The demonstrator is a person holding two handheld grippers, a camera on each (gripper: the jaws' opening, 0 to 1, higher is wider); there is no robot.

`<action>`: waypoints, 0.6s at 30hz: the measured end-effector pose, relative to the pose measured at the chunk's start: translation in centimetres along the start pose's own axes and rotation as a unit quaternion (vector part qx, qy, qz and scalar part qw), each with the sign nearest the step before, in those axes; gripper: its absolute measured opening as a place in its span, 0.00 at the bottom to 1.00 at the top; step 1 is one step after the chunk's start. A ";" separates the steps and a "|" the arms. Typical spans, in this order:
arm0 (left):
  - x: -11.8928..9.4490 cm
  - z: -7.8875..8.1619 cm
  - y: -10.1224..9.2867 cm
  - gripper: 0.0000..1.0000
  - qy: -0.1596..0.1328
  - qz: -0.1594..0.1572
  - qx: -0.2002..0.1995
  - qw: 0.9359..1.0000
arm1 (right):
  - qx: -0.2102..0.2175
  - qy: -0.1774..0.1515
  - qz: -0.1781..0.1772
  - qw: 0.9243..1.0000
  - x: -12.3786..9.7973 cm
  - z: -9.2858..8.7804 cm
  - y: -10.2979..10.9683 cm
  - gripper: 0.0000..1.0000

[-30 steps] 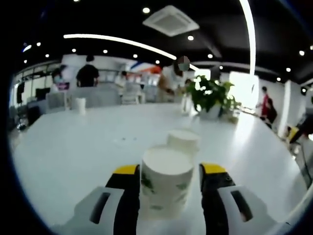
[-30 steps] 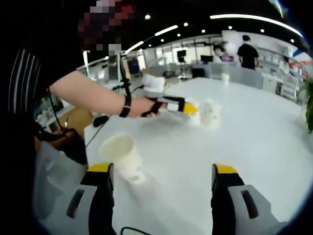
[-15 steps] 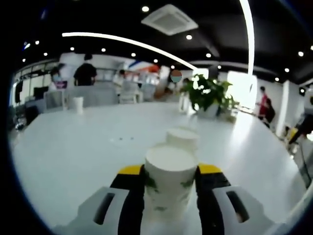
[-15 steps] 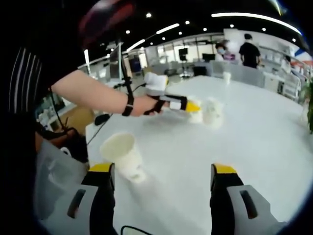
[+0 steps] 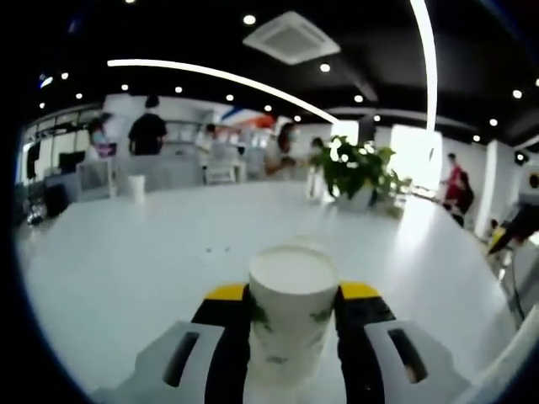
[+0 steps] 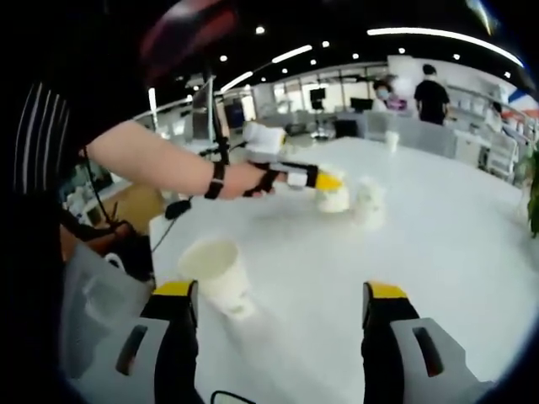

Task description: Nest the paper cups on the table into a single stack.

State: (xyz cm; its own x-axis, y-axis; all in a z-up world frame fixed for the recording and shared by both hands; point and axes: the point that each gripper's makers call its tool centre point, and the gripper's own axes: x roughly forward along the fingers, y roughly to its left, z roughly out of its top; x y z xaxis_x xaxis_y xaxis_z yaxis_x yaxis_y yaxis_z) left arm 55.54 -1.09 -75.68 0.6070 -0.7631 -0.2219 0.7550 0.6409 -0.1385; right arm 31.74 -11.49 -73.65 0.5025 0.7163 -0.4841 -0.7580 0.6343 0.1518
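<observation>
The left gripper point(image 5: 292, 324) clamps its yellow-tipped fingers point(image 5: 226, 295) on an inverted white paper cup with green leaf print point(image 5: 290, 307), apparently raised just off the white surface point(image 5: 126, 261). Just beyond it in the right gripper view stands a second inverted white cup point(image 6: 369, 202). An upright white cup point(image 6: 217, 276) stands beside the right gripper point(image 6: 282, 307), whose fingers are spread apart.

Matt paper cup point(image 5: 290, 311) with leaf print; smooth, glossy white table point(image 5: 126, 261).

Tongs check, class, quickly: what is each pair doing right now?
Left tongs: closed on an upside-down paper cup.
Right tongs: open, holding nothing.
</observation>
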 end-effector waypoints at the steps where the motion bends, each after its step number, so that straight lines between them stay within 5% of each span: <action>1: -0.4 0.3 -0.2 0.37 0.001 0.001 0.003 1.000 | 0.000 -0.003 -0.001 1.000 -0.1 0.2 0.1 0.78; 18: -6.1 6.7 -6.0 0.37 -0.022 0.008 0.009 1.000 | -0.030 -0.057 0.001 0.998 -2.0 4.3 2.7 0.78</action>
State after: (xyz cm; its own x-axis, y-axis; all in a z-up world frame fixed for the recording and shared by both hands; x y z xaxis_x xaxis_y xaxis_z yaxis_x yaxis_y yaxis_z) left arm 49.04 -0.84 -67.00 0.6295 -0.7556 -0.1811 0.7489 0.6521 -0.1177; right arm 30.46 -9.94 -68.51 0.5428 0.7480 -0.3819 -0.7804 0.6172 0.0997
